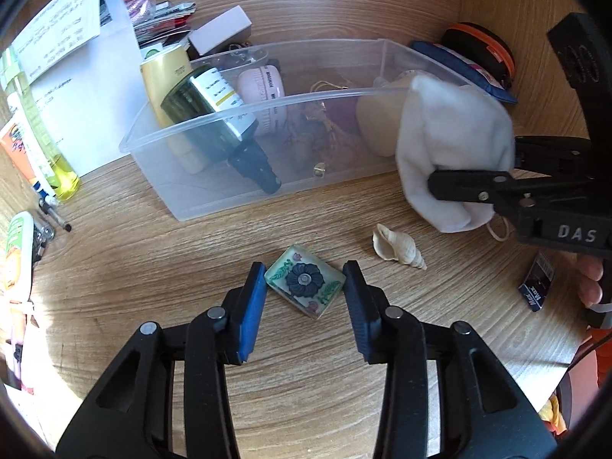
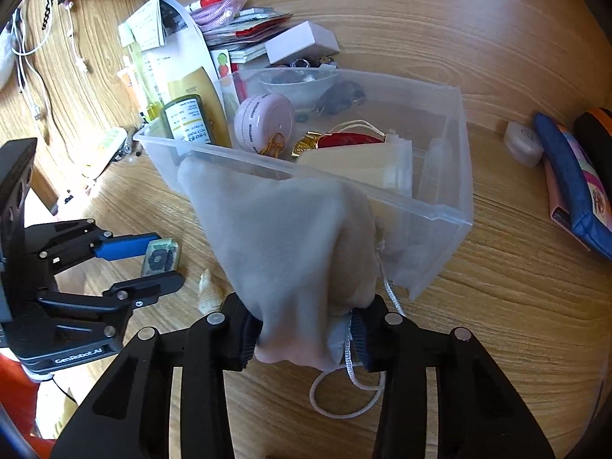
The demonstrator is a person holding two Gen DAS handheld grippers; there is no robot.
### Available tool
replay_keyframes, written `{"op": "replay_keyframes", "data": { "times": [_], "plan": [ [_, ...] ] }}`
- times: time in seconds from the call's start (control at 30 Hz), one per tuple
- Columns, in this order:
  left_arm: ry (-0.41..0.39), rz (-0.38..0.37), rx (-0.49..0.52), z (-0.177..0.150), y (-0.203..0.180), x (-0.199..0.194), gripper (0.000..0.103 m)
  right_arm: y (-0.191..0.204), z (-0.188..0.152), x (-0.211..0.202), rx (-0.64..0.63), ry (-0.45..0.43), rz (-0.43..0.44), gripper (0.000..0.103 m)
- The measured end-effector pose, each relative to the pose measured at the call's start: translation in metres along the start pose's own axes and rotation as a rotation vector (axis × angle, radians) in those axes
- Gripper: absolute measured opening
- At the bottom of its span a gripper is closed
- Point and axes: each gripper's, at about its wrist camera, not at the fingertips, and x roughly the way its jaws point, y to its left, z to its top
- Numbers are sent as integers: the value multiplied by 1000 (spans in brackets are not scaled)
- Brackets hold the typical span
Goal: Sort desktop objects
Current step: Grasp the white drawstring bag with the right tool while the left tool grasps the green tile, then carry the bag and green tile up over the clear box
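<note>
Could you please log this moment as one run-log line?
left gripper: straddling flower tile, contact unclear | right gripper: shut on white pouch | clear bin: partly filled

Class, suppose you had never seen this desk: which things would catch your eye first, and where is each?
First, the white drawstring pouch, pinched in the right tongs at the clear plastic bin's near corner. Next, the flower-patterned glass tile flat on the desk between the left tongs' blue pads, a seashell beside it.
</note>
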Motion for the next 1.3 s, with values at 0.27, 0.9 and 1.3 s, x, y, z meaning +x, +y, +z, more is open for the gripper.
{"op": "replay_keyframes", "data": {
  "times": [0.27,0.9,1.3],
  "plan": [
    [-33,34,-43,-6,7,-16,40,1,-7,-26,-8,-53,-14,36],
    [-194,78,-67,21,22,-77,40,10,4,-84,-66,-147,-86,36],
    [-260,26,-92,56,43,-95,40,4,41,-95,-97,-199,-124,36]
  ]
}}
